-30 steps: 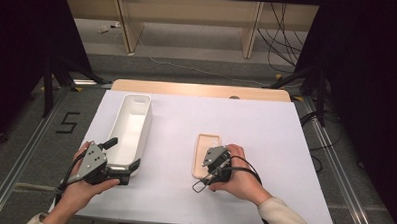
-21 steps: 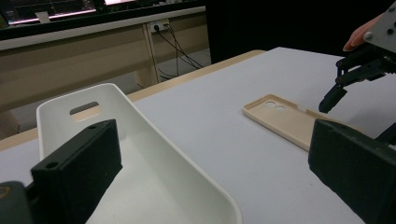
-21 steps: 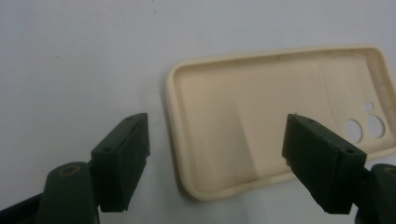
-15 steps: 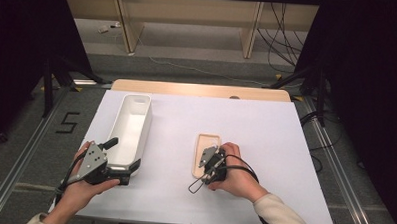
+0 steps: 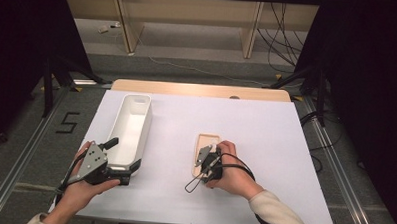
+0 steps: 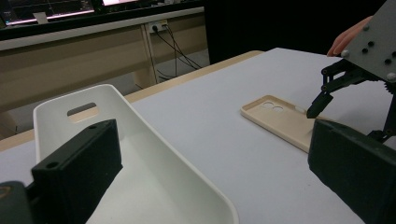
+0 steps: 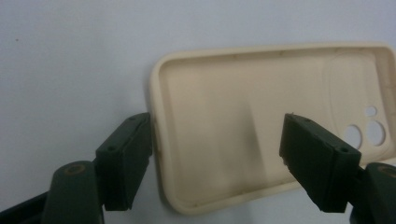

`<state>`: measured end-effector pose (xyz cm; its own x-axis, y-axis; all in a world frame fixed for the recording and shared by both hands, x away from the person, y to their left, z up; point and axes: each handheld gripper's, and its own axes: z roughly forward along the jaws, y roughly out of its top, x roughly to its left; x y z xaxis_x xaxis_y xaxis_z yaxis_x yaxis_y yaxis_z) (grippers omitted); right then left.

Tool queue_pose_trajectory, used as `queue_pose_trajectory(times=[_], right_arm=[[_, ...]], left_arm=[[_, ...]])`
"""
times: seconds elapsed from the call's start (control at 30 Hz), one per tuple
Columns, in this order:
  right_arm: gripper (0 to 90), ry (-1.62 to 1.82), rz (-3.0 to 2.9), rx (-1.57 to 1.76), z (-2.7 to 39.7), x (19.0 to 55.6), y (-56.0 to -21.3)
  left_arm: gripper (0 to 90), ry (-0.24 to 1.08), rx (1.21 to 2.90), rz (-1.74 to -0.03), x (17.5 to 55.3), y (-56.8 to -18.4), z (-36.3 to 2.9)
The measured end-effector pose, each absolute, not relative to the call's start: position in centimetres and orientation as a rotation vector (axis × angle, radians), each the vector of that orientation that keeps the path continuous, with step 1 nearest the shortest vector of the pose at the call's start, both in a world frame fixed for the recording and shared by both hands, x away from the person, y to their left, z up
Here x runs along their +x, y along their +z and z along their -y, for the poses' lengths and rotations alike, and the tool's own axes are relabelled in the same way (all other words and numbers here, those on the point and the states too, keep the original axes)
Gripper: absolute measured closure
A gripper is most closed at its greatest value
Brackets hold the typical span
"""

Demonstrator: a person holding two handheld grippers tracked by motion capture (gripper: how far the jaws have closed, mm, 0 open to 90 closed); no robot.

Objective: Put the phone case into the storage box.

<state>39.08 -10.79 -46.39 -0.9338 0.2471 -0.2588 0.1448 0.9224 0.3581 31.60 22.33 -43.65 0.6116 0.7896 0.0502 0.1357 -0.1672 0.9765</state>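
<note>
A long white bin (image 5: 131, 129) stands on the left half of the table (image 5: 266, 124), its length running from the near edge toward the far edge. Its inside is bare white plastic with nothing lying in it, and the left tool view shows an oval handle slot (image 6: 82, 110) cut through its far end wall. The left tool (image 5: 118, 162) sits at the bin's near end with its jaws spread wide; in its own view one jaw (image 6: 79, 163) stands inside the bin and the other (image 6: 355, 163) outside over the table, with the bin's side wall between them. Whether either pad touches that wall cannot be made out, and no grip shows.

The beige phone case (image 5: 203, 152) lies open side up near the middle of the table, somewhat toward the near edge, well apart from the bin. It is a shallow tray in itself and holds nothing; the camera cut-outs (image 7: 369, 130) pierce its floor at one end. The right tool (image 7: 219, 154) is lowered over the case with its jaws apart. They have just been closing a little: one jaw is just outside the case's long edge, and the other over its hollow. The pads do not press on it.

In the high view the right hand (image 5: 232, 170) covers the near end of the case.
</note>
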Motion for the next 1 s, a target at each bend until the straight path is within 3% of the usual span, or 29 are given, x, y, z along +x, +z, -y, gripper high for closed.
queue_pose_trajectory(times=[0.5,1.0], right_arm=[[33.5,0.415,-2.805,0.232,10.40,39.44,-46.21],[53.0,0.352,-2.858,0.154,9.71,39.20,-45.92]], left_arm=[[2.7,0.695,1.668,-0.772,31.47,-43.52,-22.31],[2.7,0.693,1.671,-0.771,31.50,-43.59,-22.30]])
